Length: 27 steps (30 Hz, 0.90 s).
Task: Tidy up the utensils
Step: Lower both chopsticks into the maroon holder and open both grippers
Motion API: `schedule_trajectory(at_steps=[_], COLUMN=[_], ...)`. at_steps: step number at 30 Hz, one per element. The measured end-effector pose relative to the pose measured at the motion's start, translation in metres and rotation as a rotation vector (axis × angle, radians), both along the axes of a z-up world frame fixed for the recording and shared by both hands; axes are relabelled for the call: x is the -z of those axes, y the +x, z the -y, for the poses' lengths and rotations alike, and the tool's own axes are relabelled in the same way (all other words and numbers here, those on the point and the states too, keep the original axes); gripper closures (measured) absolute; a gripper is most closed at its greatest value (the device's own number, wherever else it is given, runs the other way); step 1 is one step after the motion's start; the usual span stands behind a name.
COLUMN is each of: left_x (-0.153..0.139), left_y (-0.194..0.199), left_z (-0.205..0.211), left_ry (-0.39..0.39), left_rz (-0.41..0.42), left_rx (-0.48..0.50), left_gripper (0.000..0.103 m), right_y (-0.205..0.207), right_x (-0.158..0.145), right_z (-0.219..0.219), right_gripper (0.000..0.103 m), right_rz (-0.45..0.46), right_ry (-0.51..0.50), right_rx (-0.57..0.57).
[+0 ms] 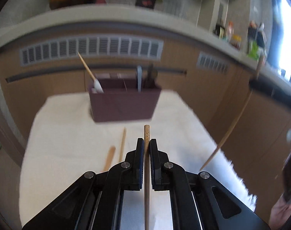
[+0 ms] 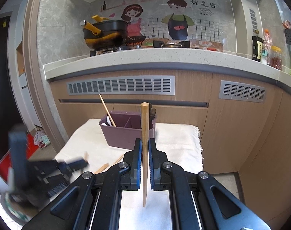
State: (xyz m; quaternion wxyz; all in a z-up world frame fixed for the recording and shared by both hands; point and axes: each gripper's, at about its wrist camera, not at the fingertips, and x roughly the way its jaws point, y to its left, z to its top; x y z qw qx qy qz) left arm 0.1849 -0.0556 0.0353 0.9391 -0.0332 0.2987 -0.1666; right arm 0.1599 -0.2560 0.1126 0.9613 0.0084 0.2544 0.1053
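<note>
My left gripper (image 1: 146,142) is shut on a wooden chopstick (image 1: 146,172), held above the white cloth (image 1: 69,134). My right gripper (image 2: 145,142) is shut on another wooden chopstick (image 2: 145,153), held upright. A purple divided utensil holder (image 1: 124,103) stands at the far end of the cloth; it also shows in the right wrist view (image 2: 124,134). It holds a chopstick (image 1: 86,67), a white spoon (image 1: 98,86) and dark utensils (image 1: 151,76). Two wooden utensils (image 1: 116,151) lie on the cloth. The right-hand chopstick (image 1: 231,126) shows at the right of the left wrist view.
The cloth-covered table stands before wooden kitchen cabinets (image 2: 183,115) with vent grilles (image 2: 120,85). A counter (image 2: 145,57) above carries a pot (image 2: 105,32), stove and bottles (image 2: 268,46). The left gripper's blurred body (image 2: 40,172) is at lower left in the right wrist view.
</note>
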Motion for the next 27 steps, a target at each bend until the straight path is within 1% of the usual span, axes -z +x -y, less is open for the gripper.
schedule_trajectory(at_steps=[3, 5, 8, 10, 12, 13, 15, 17, 19, 22, 27], left_x=[-0.036, -0.062, -0.112, -0.143, -0.167, -0.181, -0.19, -0.194, -0.194, -0.183, -0.148], left_y=[0.007, 0.011, 0.021, 0.029, 0.048, 0.055, 0.074, 0.095, 0.118, 0.151, 0.195], left_z=[-0.01, -0.014, -0.015, -0.014, -0.012, -0.018, -0.017, -0.016, -0.016, -0.021, -0.026], left_ry=[-0.046, -0.087, -0.119, -0.126, -0.132, -0.136, -0.128, -0.119, -0.117, -0.137, -0.153], left_rz=[0.079, 0.146, 0.263, 0.36, 0.434, 0.469, 0.518, 0.546, 0.533, 0.486, 0.433], left_rx=[-0.027, -0.05, -0.049, -0.051, -0.063, -0.079, -0.1, -0.132, -0.142, -0.145, -0.153], left_gripper=[0.097, 0.097, 0.097, 0.097, 0.097, 0.097, 0.097, 0.097, 0.097, 0.097, 0.097], right_y=[0.003, 0.011, 0.025, 0.035, 0.053, 0.061, 0.086, 0.109, 0.136, 0.165, 0.199], right_x=[-0.008, -0.02, -0.05, -0.072, -0.095, -0.102, -0.114, -0.118, -0.116, -0.102, -0.06], right_z=[-0.002, -0.006, -0.009, -0.012, -0.017, -0.018, -0.024, -0.03, -0.036, -0.044, -0.054], right_gripper=[0.096, 0.096, 0.096, 0.096, 0.096, 0.096, 0.096, 0.096, 0.096, 0.096, 0.096], right_rz=[0.024, 0.049, 0.12, 0.175, 0.23, 0.243, 0.256, 0.253, 0.235, 0.19, 0.1], right_ry=[0.015, 0.018, 0.015, 0.009, 0.0, -0.005, -0.007, -0.013, -0.016, -0.023, -0.046], right_rx=[0.004, 0.002, 0.003, -0.001, 0.0, -0.002, -0.006, -0.004, -0.004, -0.009, -0.018])
